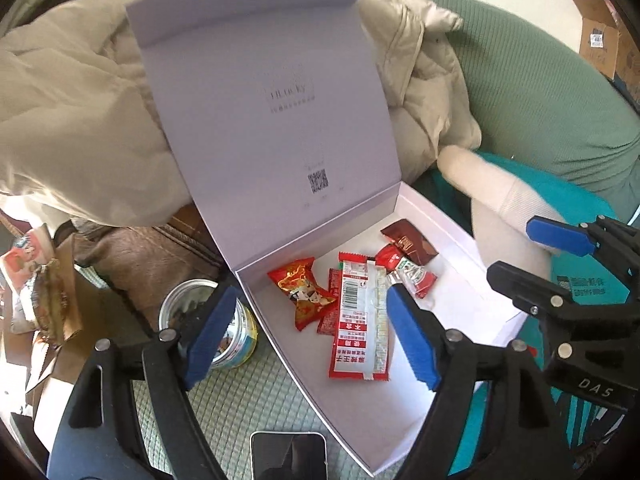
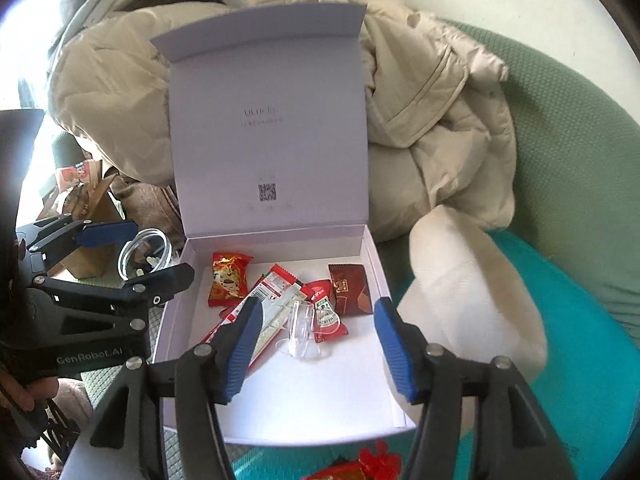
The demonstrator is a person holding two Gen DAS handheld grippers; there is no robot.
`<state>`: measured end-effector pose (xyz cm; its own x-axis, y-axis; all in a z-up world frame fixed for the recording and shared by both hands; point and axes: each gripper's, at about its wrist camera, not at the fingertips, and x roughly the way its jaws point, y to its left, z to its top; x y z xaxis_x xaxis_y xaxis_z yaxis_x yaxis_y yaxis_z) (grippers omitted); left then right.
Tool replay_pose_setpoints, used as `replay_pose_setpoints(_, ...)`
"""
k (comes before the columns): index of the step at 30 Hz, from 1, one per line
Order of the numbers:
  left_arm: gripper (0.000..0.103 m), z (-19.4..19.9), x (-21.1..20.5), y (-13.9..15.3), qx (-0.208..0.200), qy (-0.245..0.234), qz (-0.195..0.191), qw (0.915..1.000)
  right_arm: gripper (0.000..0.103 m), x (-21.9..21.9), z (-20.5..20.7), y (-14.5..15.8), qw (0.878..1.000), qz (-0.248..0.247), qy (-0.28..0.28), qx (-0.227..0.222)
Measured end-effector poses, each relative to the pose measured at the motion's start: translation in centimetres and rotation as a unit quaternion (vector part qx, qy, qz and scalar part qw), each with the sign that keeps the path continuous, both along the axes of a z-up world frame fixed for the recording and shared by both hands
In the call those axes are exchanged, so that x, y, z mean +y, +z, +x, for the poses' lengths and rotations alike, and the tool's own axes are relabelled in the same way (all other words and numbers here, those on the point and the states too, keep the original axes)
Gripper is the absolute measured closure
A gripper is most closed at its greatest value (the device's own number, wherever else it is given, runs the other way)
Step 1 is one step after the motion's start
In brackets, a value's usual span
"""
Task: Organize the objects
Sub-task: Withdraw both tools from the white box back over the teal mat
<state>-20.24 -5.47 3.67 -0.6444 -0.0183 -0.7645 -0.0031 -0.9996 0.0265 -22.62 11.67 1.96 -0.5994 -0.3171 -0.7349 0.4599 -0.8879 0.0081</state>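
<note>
A white box [image 1: 460,308] [image 2: 320,392] lies with its lid [image 1: 272,120] [image 2: 272,120] standing up. Inside are a red candy packet [image 1: 304,292] [image 2: 230,280], a long red-and-white packet [image 1: 360,320] [image 2: 268,296], a dark brown packet [image 1: 408,242] [image 2: 350,290], a small red sachet [image 1: 416,276] [image 2: 326,312] and a clear plastic piece [image 2: 300,332]. My left gripper [image 1: 311,292] [image 2: 162,250] hangs open above the box's left side. Over the box's middle, my right gripper [image 2: 318,306] [image 1: 512,248] is open too. Neither holds anything.
A glass jar [image 1: 208,320] [image 2: 146,256] stands left of the box, a phone [image 1: 288,456] in front. A beige coat [image 1: 80,100] is piled behind, on a green seat [image 1: 540,100]. Cream cloth [image 2: 460,280] and a teal cushion [image 2: 580,340] lie right. Red packets [image 2: 360,464] lie near.
</note>
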Motion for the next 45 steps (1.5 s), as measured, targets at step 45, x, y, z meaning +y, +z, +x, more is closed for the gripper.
replay_pose_setpoints(45,0.024,13.5,3.7,0.1,-0.001,0.0,-0.006,1.0,0.038,4.9,14.5,0.6,0.999,-0.021,-0.048,-0.008)
